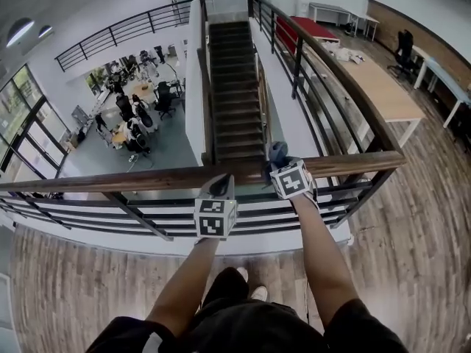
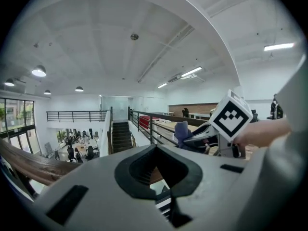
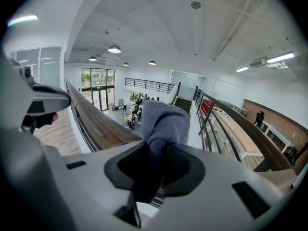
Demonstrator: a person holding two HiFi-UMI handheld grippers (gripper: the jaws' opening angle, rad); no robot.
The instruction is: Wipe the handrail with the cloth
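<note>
A brown wooden handrail [image 1: 110,180] runs across in front of me, turns at the right corner and goes on toward the back. My right gripper [image 1: 280,160] is shut on a blue-grey cloth [image 1: 277,151], which sticks up from its jaws [image 3: 163,124] over the rail [image 3: 96,124]. Whether the cloth touches the wood cannot be told. My left gripper [image 1: 220,186] hangs over the rail a little to the left, shut with nothing in it. The left gripper view shows the cloth [image 2: 181,129] to its right and the rail [image 2: 29,165] at lower left.
Black metal bars [image 1: 140,215] run under the rail. Beyond it a staircase [image 1: 235,94] drops to a lower floor where people sit at desks [image 1: 136,112]. A long wooden table [image 1: 383,87] stands behind the right-hand rail. I stand on wood flooring [image 1: 66,285].
</note>
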